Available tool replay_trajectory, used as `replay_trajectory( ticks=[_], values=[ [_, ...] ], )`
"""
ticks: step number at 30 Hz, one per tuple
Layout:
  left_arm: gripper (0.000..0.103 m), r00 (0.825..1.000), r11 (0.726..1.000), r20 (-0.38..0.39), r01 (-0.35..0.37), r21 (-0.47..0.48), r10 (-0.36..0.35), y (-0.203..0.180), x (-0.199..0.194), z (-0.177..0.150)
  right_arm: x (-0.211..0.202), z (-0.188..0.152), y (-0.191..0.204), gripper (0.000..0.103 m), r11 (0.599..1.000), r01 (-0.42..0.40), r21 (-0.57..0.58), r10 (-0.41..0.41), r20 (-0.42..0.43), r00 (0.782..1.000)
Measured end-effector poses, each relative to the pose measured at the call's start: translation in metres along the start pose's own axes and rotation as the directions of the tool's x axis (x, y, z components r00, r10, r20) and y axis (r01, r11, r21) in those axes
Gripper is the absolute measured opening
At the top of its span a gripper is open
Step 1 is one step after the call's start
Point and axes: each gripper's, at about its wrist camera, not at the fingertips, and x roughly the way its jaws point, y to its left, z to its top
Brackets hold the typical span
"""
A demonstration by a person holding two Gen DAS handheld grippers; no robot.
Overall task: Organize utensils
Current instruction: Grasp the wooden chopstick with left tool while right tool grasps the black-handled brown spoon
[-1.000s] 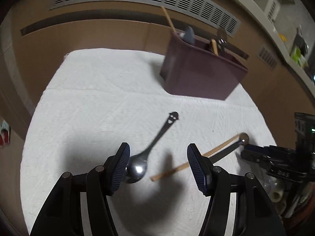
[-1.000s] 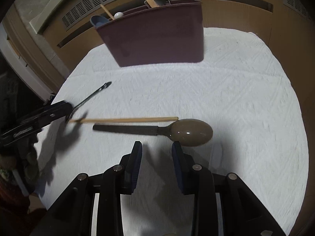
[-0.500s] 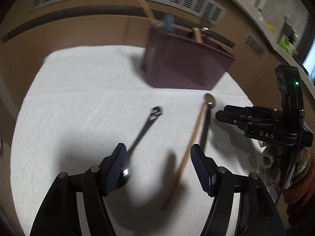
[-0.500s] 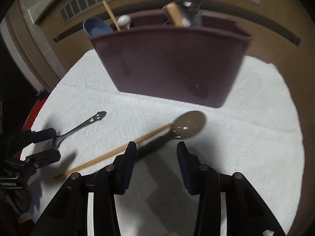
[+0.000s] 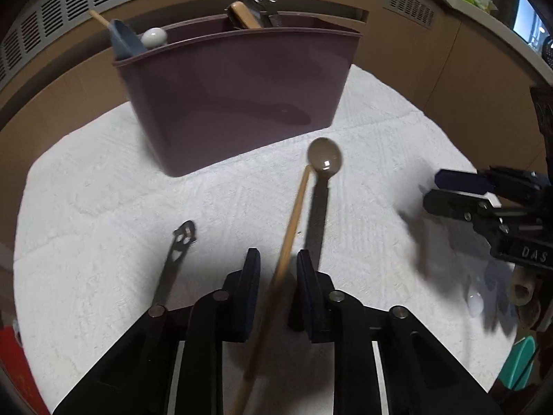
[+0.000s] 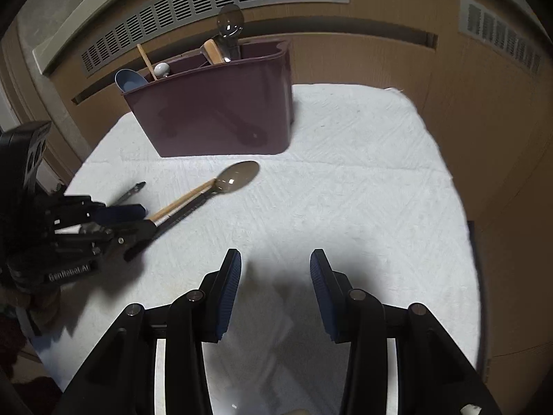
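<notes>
A wooden chopstick (image 5: 293, 214) lies on the white cloth (image 5: 103, 207) beside a brown spoon with a dark handle (image 5: 325, 159). My left gripper (image 5: 278, 269) straddles the chopstick's near part. Its jaws are closing, with a small gap still on each side of the stick. A metal spoon with a face cut in its handle (image 5: 179, 245) lies just left of that gripper. The maroon utensil caddy (image 6: 214, 110) stands behind, holding several utensils. My right gripper (image 6: 275, 259) hovers open over bare cloth with nothing between its fingers, right of the brown spoon (image 6: 238, 176).
A brown panel wall with vent grilles (image 6: 214, 10) runs close behind the caddy. The cloth's edge drops off at the right (image 6: 463, 207). A teal object (image 5: 522, 359) and a red one (image 5: 10, 356) sit past the cloth's near corners.
My left gripper slid right from the metal spoon onto the chopstick and its jaws narrowed sharply. My right gripper backed away from the brown spoon and opened a little wider.
</notes>
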Motion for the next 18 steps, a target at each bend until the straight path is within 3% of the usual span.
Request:
replay_trajectory(
  ticks=[7,11,14,18],
  values=[
    [0.021,0.996,0.99,0.001,-0.094,-0.108,0.094,0.045,-0.016,-0.026,0.055,0.04,0.017,0.041,0.996,0.017,0.089,-0.008,-0.098,0.995],
    [0.021,0.995,0.979,0.002,-0.095,-0.179,0.097,0.069,-0.027,-0.041,0.075,0.061,0.04,0.041,0.995,0.024,0.094,-0.014,-0.108,0.994],
    [0.021,0.996,0.977,0.007,-0.082,-0.198,0.085,0.075,-0.032,-0.047,0.087,0.07,0.065,0.045,0.997,0.069,0.041,-0.064,-0.111,0.992],
    [0.021,0.997,0.975,0.015,-0.069,-0.211,0.074,0.075,-0.034,-0.049,0.091,0.06,0.097,0.046,0.984,0.124,-0.127,-0.137,-0.097,0.986]
  ],
)
